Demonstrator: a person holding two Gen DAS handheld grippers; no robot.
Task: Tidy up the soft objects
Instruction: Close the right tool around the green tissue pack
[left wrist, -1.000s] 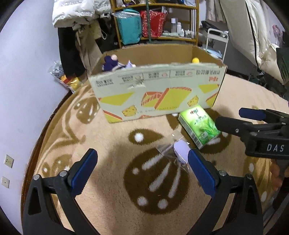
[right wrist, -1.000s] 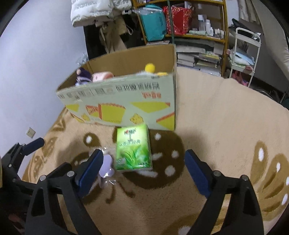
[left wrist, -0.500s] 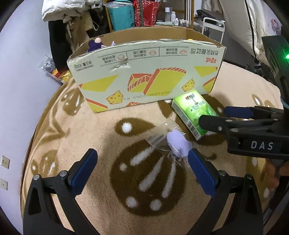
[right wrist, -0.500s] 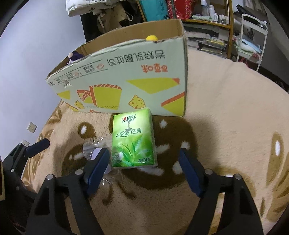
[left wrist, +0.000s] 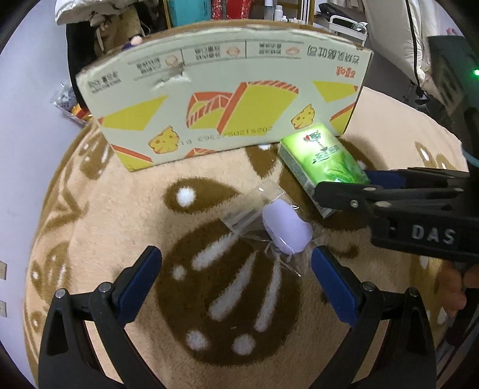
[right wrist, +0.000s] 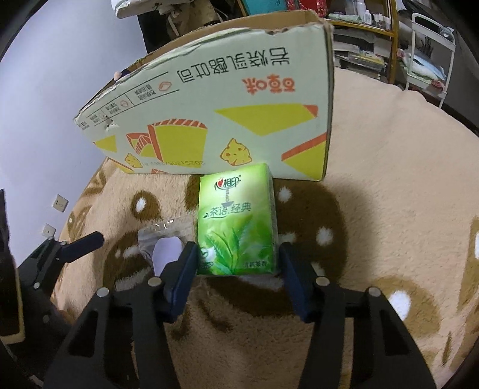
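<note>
A green tissue pack point(right wrist: 236, 221) lies on the rug against a printed cardboard box point(right wrist: 227, 119). My right gripper point(right wrist: 236, 266) has its jaws on either side of the pack's near end, close to its sides; no squeeze shows. It also shows in the left wrist view point(left wrist: 344, 185), with the pack point(left wrist: 323, 155) there too. A pale purple soft item in a clear plastic bag point(left wrist: 284, 227) lies left of the pack, also in the right wrist view point(right wrist: 164, 248). My left gripper point(left wrist: 233, 278) is open and empty, just short of the bag.
The box point(left wrist: 221, 89) holds soft toys at its far left corner point(left wrist: 133, 42). The brown-and-beige patterned rug point(left wrist: 119, 209) ends at a white wall on the left. Shelves point(right wrist: 359, 18) and a white cart point(right wrist: 428, 51) stand behind the box.
Both grippers moved forward and down toward the rug. The right gripper's jaws narrowed and came around the tissue pack. The left gripper came closer to the bagged purple item.
</note>
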